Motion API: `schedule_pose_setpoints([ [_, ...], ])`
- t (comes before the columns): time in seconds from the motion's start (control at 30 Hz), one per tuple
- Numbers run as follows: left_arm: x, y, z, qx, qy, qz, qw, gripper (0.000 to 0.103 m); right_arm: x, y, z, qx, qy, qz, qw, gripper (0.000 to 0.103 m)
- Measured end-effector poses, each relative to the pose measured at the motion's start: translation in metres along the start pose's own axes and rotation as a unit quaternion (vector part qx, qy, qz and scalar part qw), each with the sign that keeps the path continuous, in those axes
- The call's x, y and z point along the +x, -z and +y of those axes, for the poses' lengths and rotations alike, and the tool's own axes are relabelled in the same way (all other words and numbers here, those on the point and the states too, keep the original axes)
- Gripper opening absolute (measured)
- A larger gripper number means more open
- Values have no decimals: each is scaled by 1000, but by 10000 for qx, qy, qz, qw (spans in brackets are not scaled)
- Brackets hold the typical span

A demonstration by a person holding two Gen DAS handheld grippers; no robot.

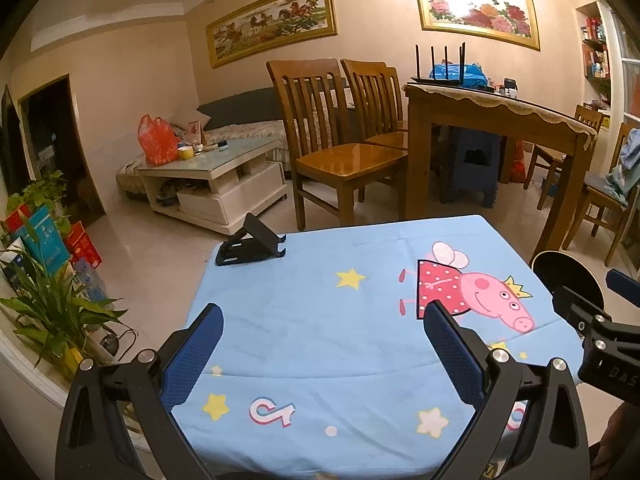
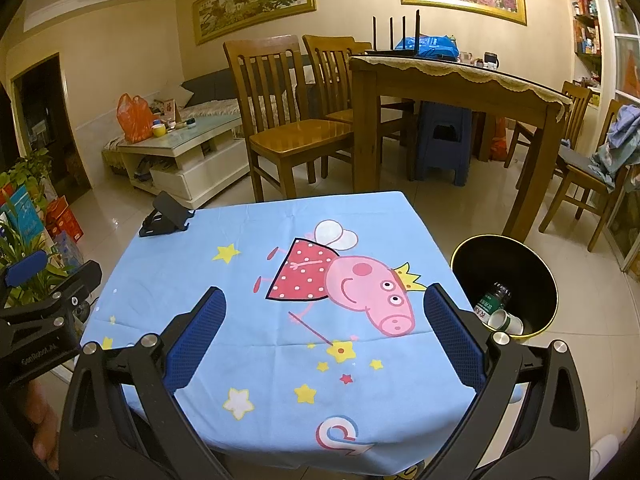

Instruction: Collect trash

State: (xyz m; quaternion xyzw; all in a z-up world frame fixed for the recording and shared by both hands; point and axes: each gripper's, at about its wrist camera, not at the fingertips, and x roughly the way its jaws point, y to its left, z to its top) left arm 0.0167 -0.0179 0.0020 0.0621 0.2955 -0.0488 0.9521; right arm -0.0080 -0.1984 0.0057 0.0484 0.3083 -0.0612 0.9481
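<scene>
A black trash bin (image 2: 520, 256) with a gold rim stands on the floor right of the small table; its edge shows in the left wrist view (image 1: 568, 272). Inside lie a green-labelled bottle (image 2: 493, 298) and a white paper cup (image 2: 507, 320). My left gripper (image 1: 324, 344) is open and empty above the blue cartoon tablecloth (image 1: 320, 300). My right gripper (image 2: 324, 336) is open and empty above the same cloth (image 2: 248, 280), left of the bin. Each gripper shows at the edge of the other's view.
A black phone stand (image 2: 166, 216) sits at the table's far left corner. Wooden chairs (image 2: 280, 112) and a dining table (image 2: 460, 80) stand behind. A white coffee table (image 2: 180, 152) with an orange bag is far left. Plants and boxes (image 1: 48, 280) line the left.
</scene>
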Motion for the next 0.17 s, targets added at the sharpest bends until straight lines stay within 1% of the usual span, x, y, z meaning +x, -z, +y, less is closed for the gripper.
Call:
schedule_pose_setpoints([
  [0.17,-2,-1,-2,16,13,-26,10000,97,0,-1,-1,-9,-8,0,10000,98],
])
